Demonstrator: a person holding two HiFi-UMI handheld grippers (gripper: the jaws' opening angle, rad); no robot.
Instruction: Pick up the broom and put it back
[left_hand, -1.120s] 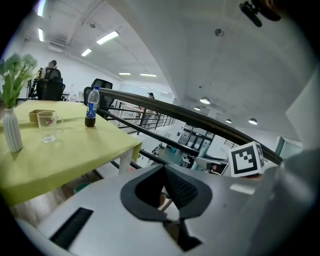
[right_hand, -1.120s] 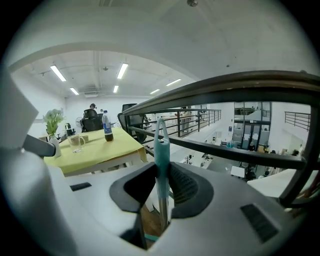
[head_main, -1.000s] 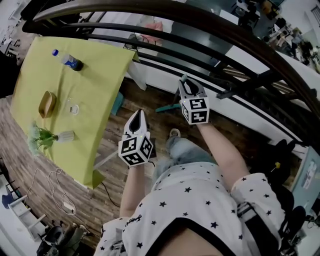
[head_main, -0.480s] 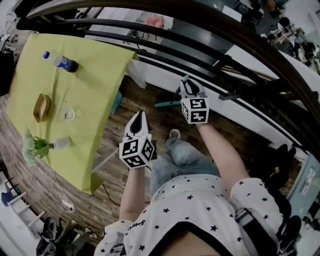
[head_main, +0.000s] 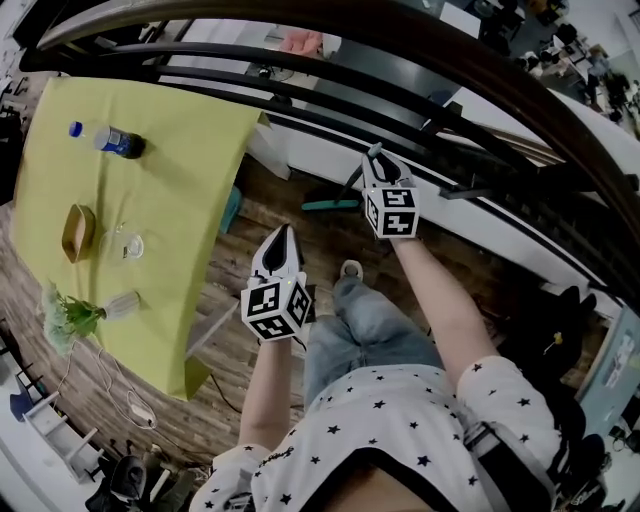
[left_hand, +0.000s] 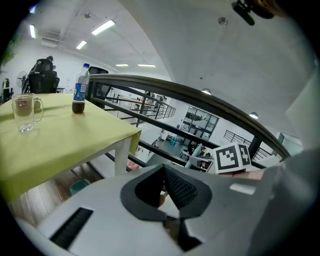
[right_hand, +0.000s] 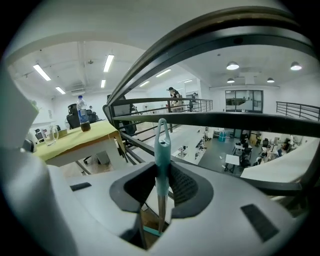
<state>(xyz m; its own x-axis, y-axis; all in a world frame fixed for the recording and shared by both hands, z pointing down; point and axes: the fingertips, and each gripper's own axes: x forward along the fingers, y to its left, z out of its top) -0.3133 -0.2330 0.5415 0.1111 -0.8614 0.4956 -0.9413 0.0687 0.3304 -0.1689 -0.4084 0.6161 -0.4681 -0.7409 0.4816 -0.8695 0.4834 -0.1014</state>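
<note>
- Left gripper (head_main: 281, 236), jaws together and empty, hangs short of the railing (head_main: 300, 92); best left clear.
- Broom (right_hand: 162, 142) stands upright before the railing, its head low at the railing's foot.
- Right gripper (right_hand: 161, 175) is clamped on the broom's handle; probably ease it straight down, then lean it on the railing.

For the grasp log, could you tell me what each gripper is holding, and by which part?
The right gripper holds the broom by the teal end of its handle, just below the hanging loop. The left gripper holds nothing.
</note>
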